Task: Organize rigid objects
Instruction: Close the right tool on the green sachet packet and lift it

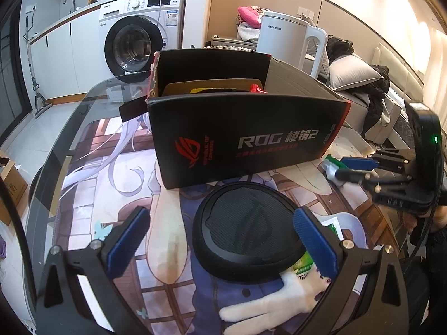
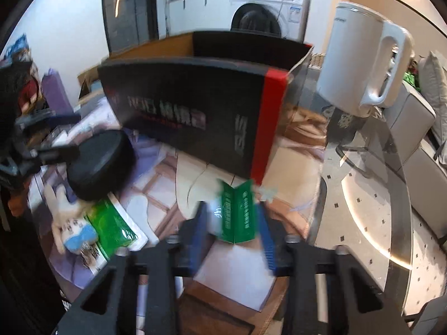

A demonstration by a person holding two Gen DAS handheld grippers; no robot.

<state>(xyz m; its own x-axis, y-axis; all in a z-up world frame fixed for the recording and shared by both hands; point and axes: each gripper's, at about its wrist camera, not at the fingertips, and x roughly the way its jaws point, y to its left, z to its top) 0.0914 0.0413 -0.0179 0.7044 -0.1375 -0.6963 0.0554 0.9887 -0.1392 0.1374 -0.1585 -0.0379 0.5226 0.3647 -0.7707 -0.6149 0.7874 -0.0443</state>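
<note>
A black ROG box (image 1: 243, 139) stands open-topped on the printed mat, with items inside; it also shows in the right wrist view (image 2: 195, 106). A black round case (image 1: 251, 231) lies in front of it, between the open fingers of my left gripper (image 1: 220, 240); contact is unclear. The case shows in the right wrist view (image 2: 100, 164) too. My right gripper (image 2: 232, 223) is shut on a small green and white box (image 2: 236, 215), held just above the mat near the ROG box's red corner. It appears at the right of the left wrist view (image 1: 352, 170).
A white kettle (image 2: 363, 64) stands on the glass table behind the ROG box. A green packet (image 2: 114, 223) and a white plush toy (image 2: 69, 217) lie beside the black case. The glass table edge (image 2: 402, 195) curves on the right. A washing machine (image 1: 134, 39) stands behind.
</note>
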